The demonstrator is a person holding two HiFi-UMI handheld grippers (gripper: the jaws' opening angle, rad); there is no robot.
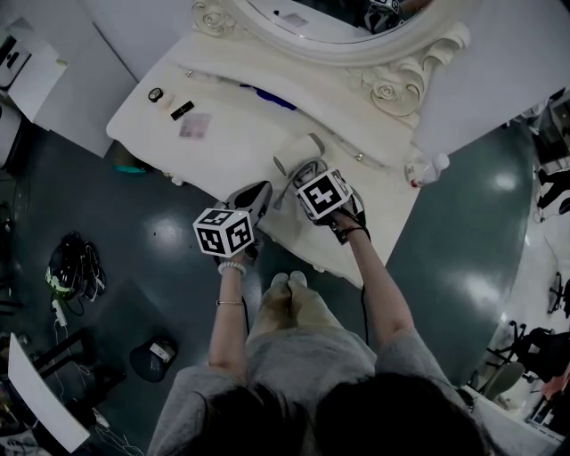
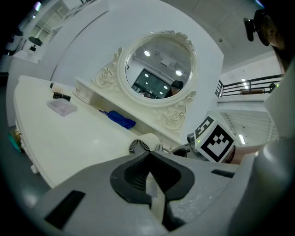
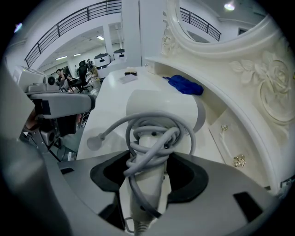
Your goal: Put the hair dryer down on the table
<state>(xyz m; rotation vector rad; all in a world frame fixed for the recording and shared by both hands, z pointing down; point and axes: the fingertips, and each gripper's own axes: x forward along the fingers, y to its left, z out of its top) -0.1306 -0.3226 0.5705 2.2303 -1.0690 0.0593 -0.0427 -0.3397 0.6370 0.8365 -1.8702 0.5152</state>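
Observation:
The white hair dryer (image 1: 301, 153) lies over the white dressing table (image 1: 240, 134), near its front right part. Its grey cord (image 3: 147, 138) is wound round the handle, and the plug (image 3: 94, 140) trails on the tabletop. My right gripper (image 1: 307, 169) is shut on that handle, as the right gripper view shows with the handle between both pads of the right gripper (image 3: 148, 170). My left gripper (image 1: 258, 191) hovers just left of the dryer, shut and empty. From the left gripper (image 2: 150, 177) I see the dryer's rear grille (image 2: 137, 147) ahead.
An ornate oval mirror (image 1: 329, 27) stands at the table's back. A blue cloth (image 1: 267, 96) lies on the shelf under it. A small round case (image 1: 156, 93), a dark tube (image 1: 183, 109) and a clear box (image 1: 194, 125) sit at the left. A bottle (image 1: 427, 167) stands right.

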